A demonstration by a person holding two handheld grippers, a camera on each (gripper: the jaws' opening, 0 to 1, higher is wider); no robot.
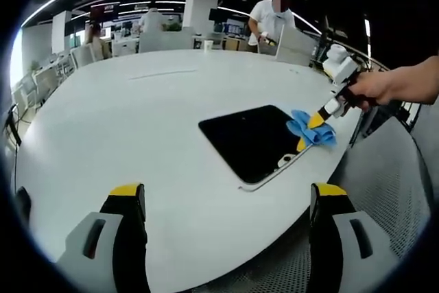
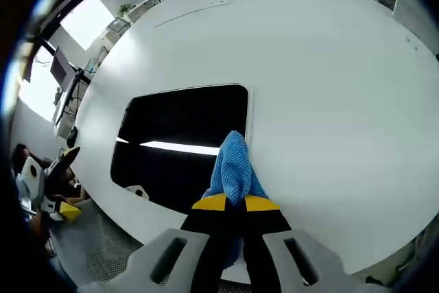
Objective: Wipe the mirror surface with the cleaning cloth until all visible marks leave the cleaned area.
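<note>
Right hand-held gripper is clamped on the blue cleaning cloth, which lies over the mirror edge on the white desk. The dark glass extends ahead and leftward from the cloth. Left hand-held gripper hangs open, empty, well back. No containers.

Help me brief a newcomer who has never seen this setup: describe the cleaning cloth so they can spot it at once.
Start at the big white table and find the dark rectangular mirror lying flat near its edge. At one side of the mirror, the right gripper pinches the cleaning cloth. It is the one bright blue, crumpled soft thing there, against flat white and black.
</note>
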